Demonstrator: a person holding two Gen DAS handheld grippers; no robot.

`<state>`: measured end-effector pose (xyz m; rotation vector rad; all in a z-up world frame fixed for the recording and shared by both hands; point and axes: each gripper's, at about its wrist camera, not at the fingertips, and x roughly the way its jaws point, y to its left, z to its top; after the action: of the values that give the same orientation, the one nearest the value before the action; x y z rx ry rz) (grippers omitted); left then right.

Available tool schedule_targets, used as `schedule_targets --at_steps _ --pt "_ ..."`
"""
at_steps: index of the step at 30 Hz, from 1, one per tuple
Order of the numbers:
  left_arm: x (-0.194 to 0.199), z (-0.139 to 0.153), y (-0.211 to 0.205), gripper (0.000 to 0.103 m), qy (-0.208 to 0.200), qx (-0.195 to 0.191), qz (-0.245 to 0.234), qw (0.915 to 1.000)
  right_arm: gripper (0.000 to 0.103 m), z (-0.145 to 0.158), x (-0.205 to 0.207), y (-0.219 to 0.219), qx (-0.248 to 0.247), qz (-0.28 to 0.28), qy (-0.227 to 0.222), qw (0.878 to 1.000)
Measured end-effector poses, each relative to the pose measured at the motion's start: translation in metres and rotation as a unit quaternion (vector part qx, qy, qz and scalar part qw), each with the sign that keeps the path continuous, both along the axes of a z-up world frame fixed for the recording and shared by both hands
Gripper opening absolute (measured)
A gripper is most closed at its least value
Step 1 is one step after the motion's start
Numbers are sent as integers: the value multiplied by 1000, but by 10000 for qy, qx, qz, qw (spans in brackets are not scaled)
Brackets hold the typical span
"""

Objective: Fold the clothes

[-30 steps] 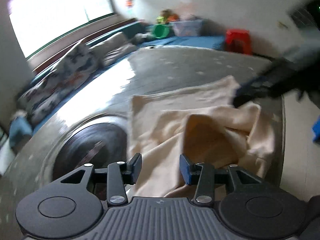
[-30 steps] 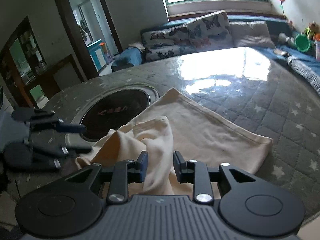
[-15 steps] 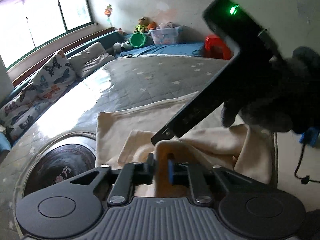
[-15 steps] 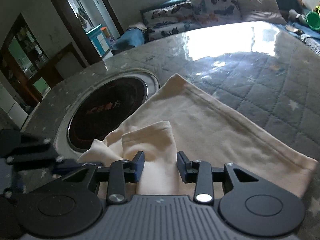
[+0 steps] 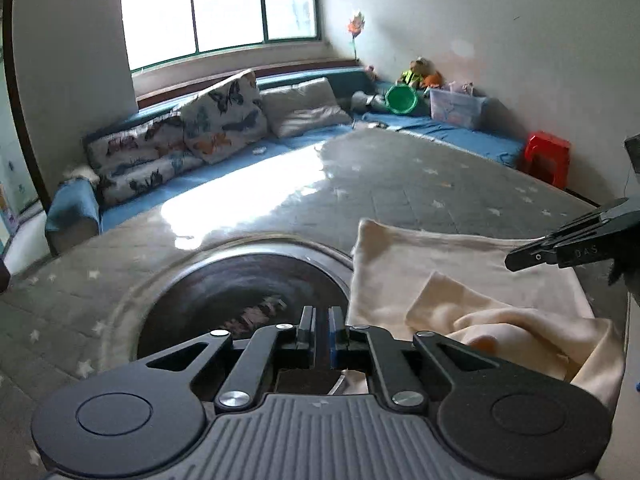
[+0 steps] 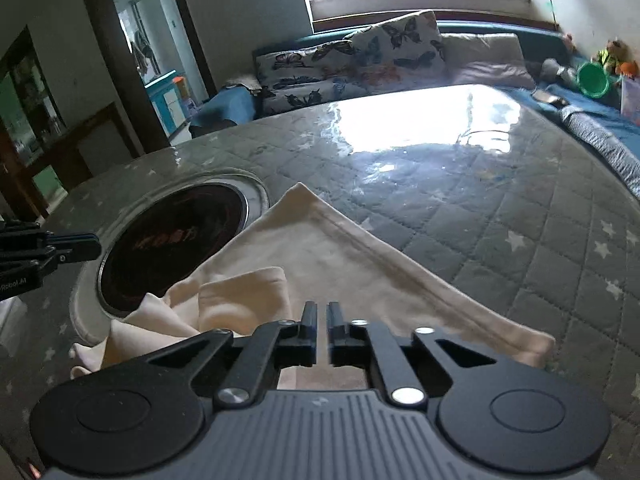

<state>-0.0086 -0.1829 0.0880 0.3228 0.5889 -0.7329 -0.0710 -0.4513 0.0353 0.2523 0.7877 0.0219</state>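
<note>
We see the cream cloth (image 6: 348, 264) on the desk (image 6: 500, 216) beside the round hob (image 6: 172, 240) — soft, light, prob. slips; grab hems or corners. Long axis runs near-left to far-right, rumpled near end. Left tool (image 5: 321, 322) together, empty; right tool (image 6: 321, 318) closing — nothing between.

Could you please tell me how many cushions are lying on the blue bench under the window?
3, in a row: a long butterfly-print cushion on the left, a square butterfly-print cushion leaning in the middle, and a plain pale cushion on the right. More may be hidden beyond the view.
</note>
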Motion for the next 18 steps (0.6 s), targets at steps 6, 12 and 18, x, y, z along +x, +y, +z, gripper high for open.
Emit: schedule_targets --at_steps 6,12,18 --pt "-28 -1 -16 30 103 -44 -930 9956 37 -18 25 6 410 171 214 9988" --pt "-44 -15 -44 57 264 47 -1502 9883 37 -27 47 25 193 467 209 9985" --pt "-46 -38 -65 21 582 297 -1743 9825 8 -26 47 42 -266 686 148 9972"
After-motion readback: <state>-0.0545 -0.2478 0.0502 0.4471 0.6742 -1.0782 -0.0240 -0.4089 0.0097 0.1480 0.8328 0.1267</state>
